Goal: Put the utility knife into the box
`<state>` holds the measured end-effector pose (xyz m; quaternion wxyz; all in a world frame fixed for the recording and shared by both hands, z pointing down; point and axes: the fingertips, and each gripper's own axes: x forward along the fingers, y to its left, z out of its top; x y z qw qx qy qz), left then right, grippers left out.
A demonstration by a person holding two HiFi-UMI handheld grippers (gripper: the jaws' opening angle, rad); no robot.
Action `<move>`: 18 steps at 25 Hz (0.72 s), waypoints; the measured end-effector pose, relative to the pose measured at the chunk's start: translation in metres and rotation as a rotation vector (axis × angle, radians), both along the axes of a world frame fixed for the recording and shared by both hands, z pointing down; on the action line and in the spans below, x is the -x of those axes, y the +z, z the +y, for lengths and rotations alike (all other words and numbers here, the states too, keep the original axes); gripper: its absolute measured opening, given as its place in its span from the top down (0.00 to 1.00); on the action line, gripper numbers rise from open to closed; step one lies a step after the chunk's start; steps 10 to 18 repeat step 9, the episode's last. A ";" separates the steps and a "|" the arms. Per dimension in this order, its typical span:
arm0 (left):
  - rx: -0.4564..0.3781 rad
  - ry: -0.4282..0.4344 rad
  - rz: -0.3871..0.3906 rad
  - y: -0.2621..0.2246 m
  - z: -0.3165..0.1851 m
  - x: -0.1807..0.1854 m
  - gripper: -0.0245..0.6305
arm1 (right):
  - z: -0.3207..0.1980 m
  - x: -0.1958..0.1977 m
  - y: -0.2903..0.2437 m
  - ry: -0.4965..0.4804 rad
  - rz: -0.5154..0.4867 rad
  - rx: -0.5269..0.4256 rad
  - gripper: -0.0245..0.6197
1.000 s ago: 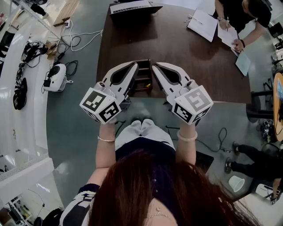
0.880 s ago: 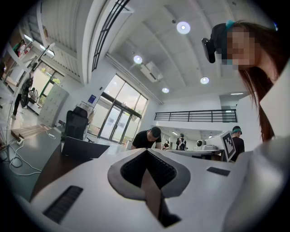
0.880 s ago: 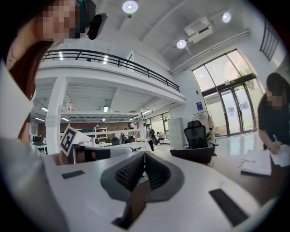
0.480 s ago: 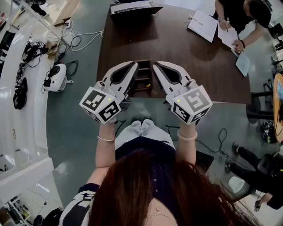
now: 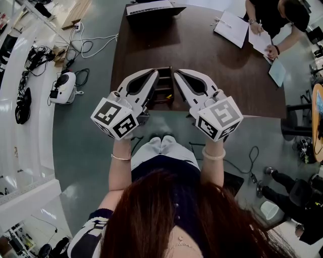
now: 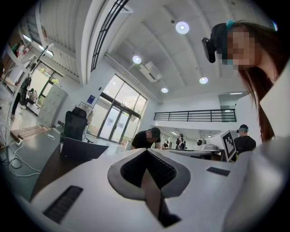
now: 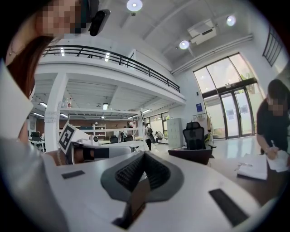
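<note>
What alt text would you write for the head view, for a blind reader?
From above, a person holds the left gripper and the right gripper side by side, both shut and empty, flanking a dark box at the near edge of a brown table. A laptop sits at the far edge; another person writes on papers at the far right.

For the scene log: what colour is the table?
Table is dark brown; best in head view.
</note>
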<state>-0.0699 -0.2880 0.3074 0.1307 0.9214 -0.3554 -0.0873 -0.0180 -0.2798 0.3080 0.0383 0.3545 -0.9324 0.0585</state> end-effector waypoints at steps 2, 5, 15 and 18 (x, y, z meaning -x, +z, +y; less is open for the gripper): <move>-0.002 0.002 0.001 0.000 0.000 -0.001 0.96 | 0.000 0.000 0.000 -0.001 -0.002 0.000 0.94; 0.001 0.002 -0.004 0.000 0.000 -0.001 0.96 | 0.001 0.000 0.000 -0.002 -0.005 -0.001 0.94; 0.003 0.002 -0.004 -0.001 0.003 0.000 0.96 | 0.003 0.001 0.000 -0.003 -0.004 -0.003 0.94; 0.003 0.002 -0.004 -0.001 0.003 0.000 0.96 | 0.003 0.001 0.000 -0.003 -0.004 -0.003 0.94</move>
